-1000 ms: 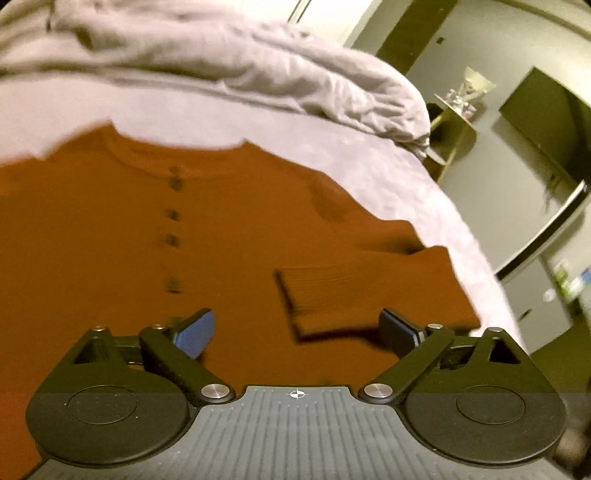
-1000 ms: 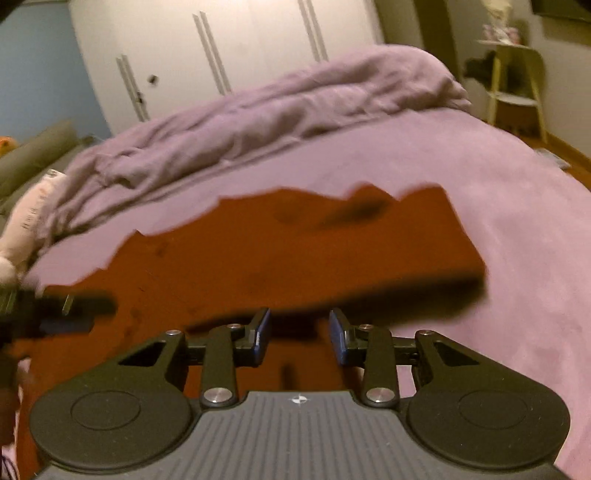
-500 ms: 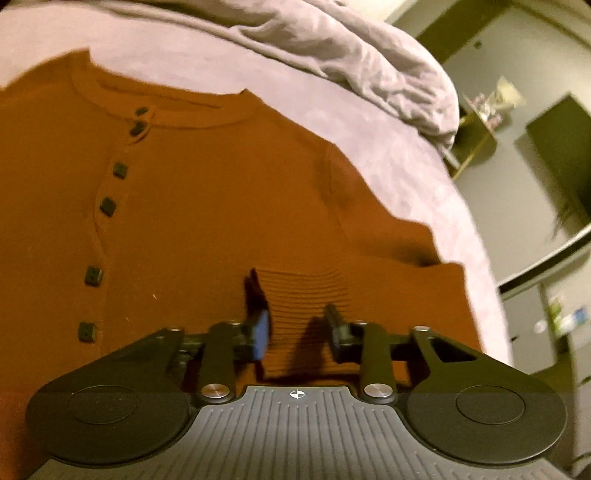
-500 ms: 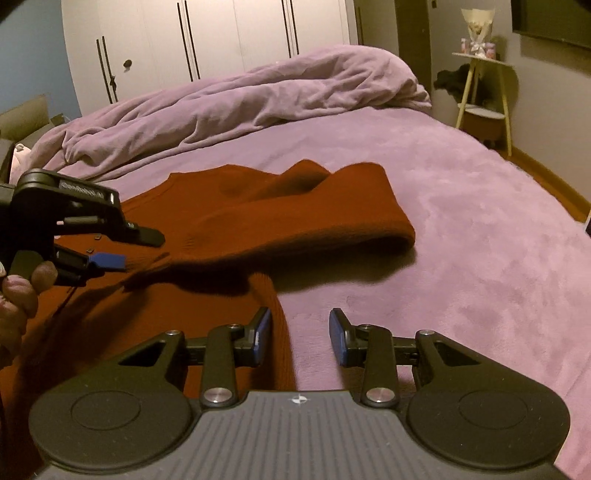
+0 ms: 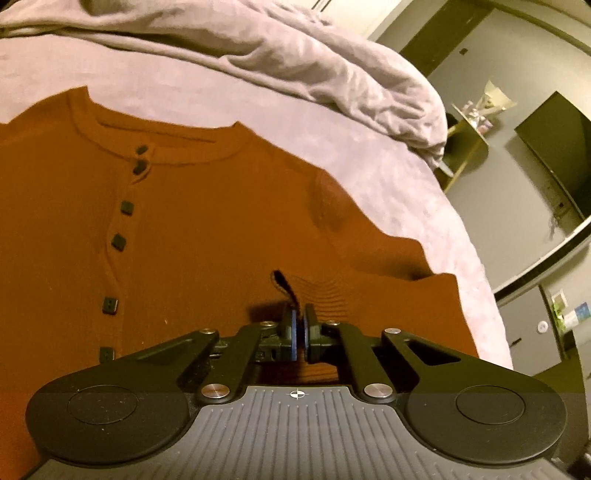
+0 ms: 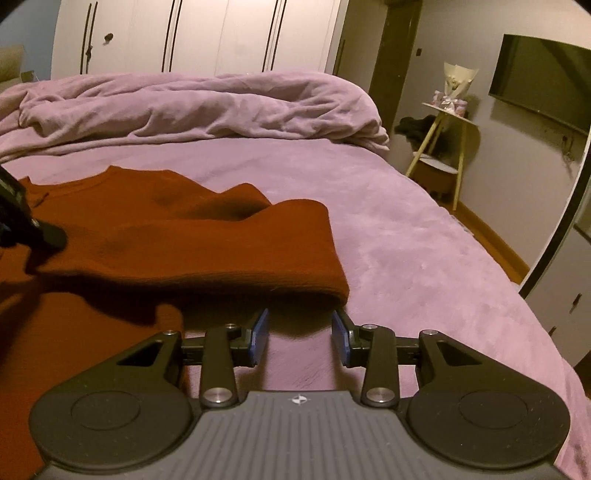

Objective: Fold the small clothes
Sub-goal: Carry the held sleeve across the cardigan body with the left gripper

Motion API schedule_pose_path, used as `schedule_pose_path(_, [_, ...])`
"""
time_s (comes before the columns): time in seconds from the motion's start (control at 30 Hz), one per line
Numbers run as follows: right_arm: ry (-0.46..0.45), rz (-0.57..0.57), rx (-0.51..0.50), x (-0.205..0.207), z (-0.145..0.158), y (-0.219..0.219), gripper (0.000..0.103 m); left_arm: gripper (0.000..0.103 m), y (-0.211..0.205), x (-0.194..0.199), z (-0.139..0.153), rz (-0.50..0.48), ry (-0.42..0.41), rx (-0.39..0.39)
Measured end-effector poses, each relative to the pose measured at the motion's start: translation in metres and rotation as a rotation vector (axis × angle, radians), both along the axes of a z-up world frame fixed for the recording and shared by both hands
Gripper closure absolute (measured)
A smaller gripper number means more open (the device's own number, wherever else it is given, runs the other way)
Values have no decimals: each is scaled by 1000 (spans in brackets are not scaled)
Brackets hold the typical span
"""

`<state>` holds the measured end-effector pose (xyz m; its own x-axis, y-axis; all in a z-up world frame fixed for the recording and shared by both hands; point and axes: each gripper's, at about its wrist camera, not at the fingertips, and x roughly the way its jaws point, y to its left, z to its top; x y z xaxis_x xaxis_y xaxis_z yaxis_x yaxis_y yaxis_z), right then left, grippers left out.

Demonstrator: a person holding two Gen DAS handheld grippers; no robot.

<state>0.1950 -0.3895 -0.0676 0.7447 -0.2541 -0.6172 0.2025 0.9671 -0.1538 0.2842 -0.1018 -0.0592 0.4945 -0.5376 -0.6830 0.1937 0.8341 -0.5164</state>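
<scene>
A rust-brown buttoned sweater [image 5: 207, 221] lies face up on the purple bed [image 5: 388, 173]. Its right sleeve is folded across the chest, and the ribbed cuff [image 5: 325, 295] sits right at my left gripper [image 5: 300, 332], which is shut on the cuff's edge. In the right wrist view the folded sleeve [image 6: 207, 251] forms a thick roll just beyond my right gripper [image 6: 300, 336], which is open and empty, low over the bed beside the sweater's side edge. The left gripper's tip [image 6: 44, 232] shows at the far left of that view.
A rumpled purple duvet [image 6: 192, 107] is piled across the back of the bed. A small yellow side table [image 6: 447, 147] and a wall TV [image 6: 543, 77] stand to the right. White wardrobe doors [image 6: 207, 33] stand behind. Bare bed surface [image 6: 424, 258] lies right of the sweater.
My left gripper has closed from wide open onto the sleeve cuff. My right gripper has let the sleeve go, drawn back from it and stands open; the sleeve now rests on the sweater.
</scene>
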Motion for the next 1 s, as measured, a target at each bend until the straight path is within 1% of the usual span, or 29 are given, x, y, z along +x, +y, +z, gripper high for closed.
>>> schedule_pose_path(0.23, [4, 22, -5, 9, 1, 2, 66, 98, 5, 3, 14, 0, -25, 3])
schedule_pose_path(0.4, [4, 36, -20, 12, 2, 4, 66, 98, 13, 3, 19, 12, -29, 25])
schedule_pose_path(0.5, [2, 42, -32, 13, 4, 6, 66, 98, 23, 3, 31, 21, -60, 40])
schedule_pose_path(0.57, [-4, 51, -50, 13, 6, 10, 65, 98, 36, 3, 43, 38, -98, 57])
schedule_pose_path(0.63, [-12, 65, -73, 14, 7, 15, 64, 98, 51, 3, 52, 65, -138, 92])
schedule_pose_path(0.7, [-20, 83, -99, 16, 8, 21, 63, 98, 70, 4, 59, 113, -182, 163])
schedule_pose_path(0.77, [-23, 105, -121, 20, 9, 27, 62, 98, 90, 7, 60, 174, -202, 232])
schedule_pose_path(0.83, [-18, 127, -142, 24, 9, 34, 61, 98, 110, 12, 57, 236, -185, 270])
schedule_pose_path(0.9, [-9, 160, -151, 28, 9, 43, 61, 98, 128, 18, 46, 282, -143, 290])
schedule_pose_path(0.93, [-9, 174, -151, 29, 10, 47, 60, 98, 135, 21, 40, 294, -115, 288])
schedule_pose_path(0.97, [-8, 196, -154, 30, 10, 52, 59, 98, 142, 23, 32, 297, -83, 266])
schedule_pose_path(1.0, [-5, 220, -165, 30, 9, 58, 56, 97, 146, 24, 26, 293, -61, 241])
